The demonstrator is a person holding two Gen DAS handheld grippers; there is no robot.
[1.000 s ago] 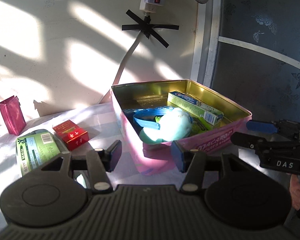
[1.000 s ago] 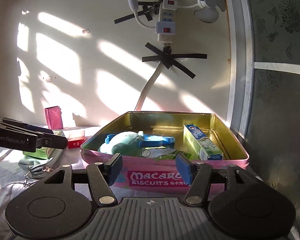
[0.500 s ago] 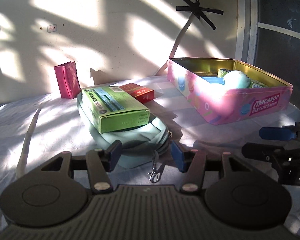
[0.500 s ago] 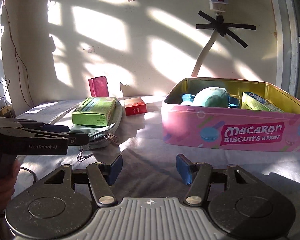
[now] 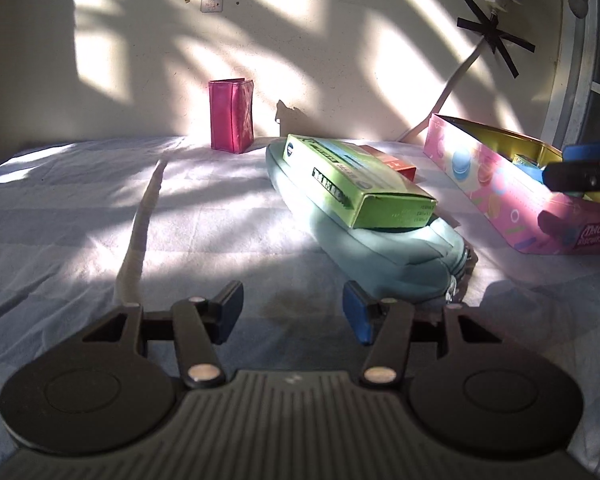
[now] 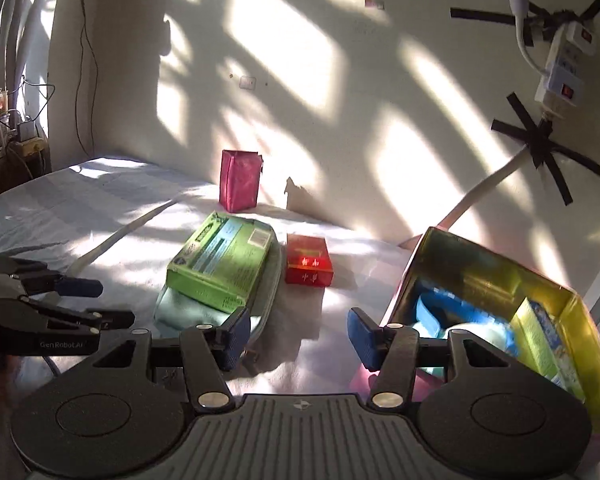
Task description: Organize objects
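A green box (image 5: 356, 184) (image 6: 220, 264) lies on top of a teal zip pouch (image 5: 380, 252) (image 6: 172, 312). A small red box (image 6: 308, 266) (image 5: 396, 164) sits just behind them. A dark pink packet (image 5: 231, 114) (image 6: 239, 180) stands upright by the wall. The pink biscuit tin (image 5: 500, 184) (image 6: 572, 308) at the right holds a toothpaste box, a teal plush and blue items. My left gripper (image 5: 292, 314) (image 6: 76, 304) is open and empty, low over the sheet to the left of the pouch. My right gripper (image 6: 296, 340) (image 5: 572, 164) is open and empty, between pouch and tin.
A pale sheet (image 5: 100, 208) covers the surface up to the wall. A white cable (image 5: 140, 236) runs across it. A power strip (image 6: 560, 72) is taped to the wall above the tin. Wires and clutter (image 6: 4, 128) stand at the far left.
Both grippers have swung left, away from the tin. The left one has dropped closer to the sheet; the right one has risen and now looks down on the boxes.
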